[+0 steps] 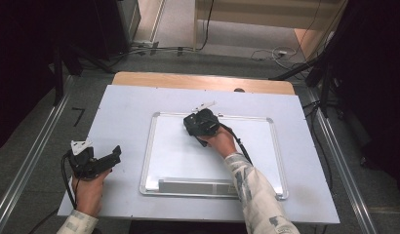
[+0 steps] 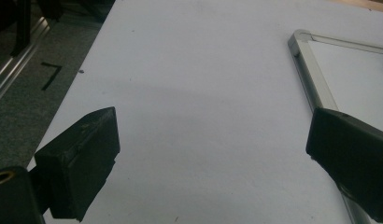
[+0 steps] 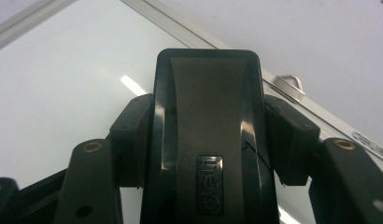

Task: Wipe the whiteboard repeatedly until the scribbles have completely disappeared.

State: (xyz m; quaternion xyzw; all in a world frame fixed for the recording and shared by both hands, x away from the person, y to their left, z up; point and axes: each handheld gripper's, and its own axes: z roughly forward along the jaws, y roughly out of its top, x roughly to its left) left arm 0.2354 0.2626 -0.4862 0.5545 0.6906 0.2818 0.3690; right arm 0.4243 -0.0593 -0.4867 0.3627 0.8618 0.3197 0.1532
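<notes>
Gripping a black whiteboard eraser (image 3: 208, 135) squarely between both jaws, the right tongs (image 1: 202, 123) press it near the whiteboard's (image 1: 188, 156) top frame, apparently for wiping. The left tongs (image 1: 98, 161) rest wide open and empty on the table (image 1: 125, 112), kept clear.

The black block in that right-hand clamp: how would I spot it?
Find the silver-framed whiteboard on the table. Near its far edge the right gripper is clamped on a glossy black eraser, rounded at the corners, with a small embossed logo.
</notes>
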